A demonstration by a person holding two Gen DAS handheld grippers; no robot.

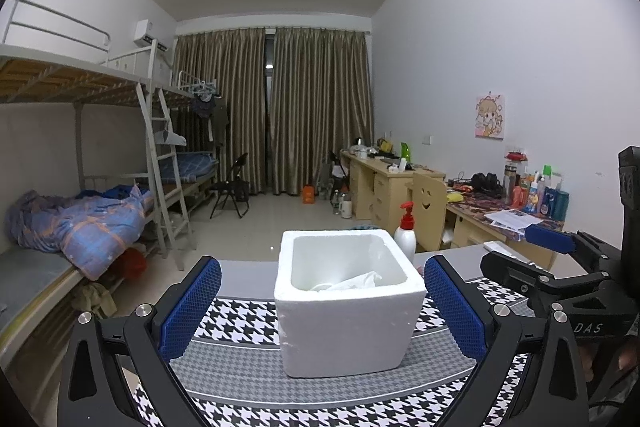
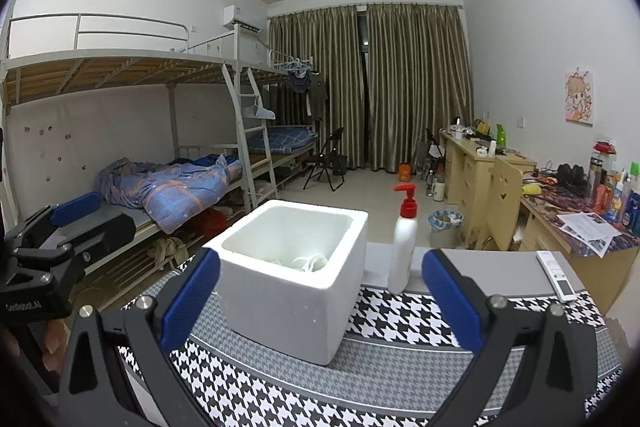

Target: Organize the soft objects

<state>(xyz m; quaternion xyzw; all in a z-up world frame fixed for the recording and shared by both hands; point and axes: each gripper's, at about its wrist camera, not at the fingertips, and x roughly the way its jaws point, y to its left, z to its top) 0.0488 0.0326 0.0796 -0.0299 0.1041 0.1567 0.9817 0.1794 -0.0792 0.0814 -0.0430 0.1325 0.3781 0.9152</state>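
Houndstooth-patterned black-and-white cloth (image 1: 240, 319) covers the table in front of you, and the white square foam box (image 1: 348, 327) stands on it with a crumpled white soft item (image 1: 352, 282) inside. Beyond the box stands a white pump bottle with a red top (image 2: 403, 247). Your left gripper (image 1: 322, 307) and right gripper (image 2: 320, 303) both hang spread wide, holding nothing.
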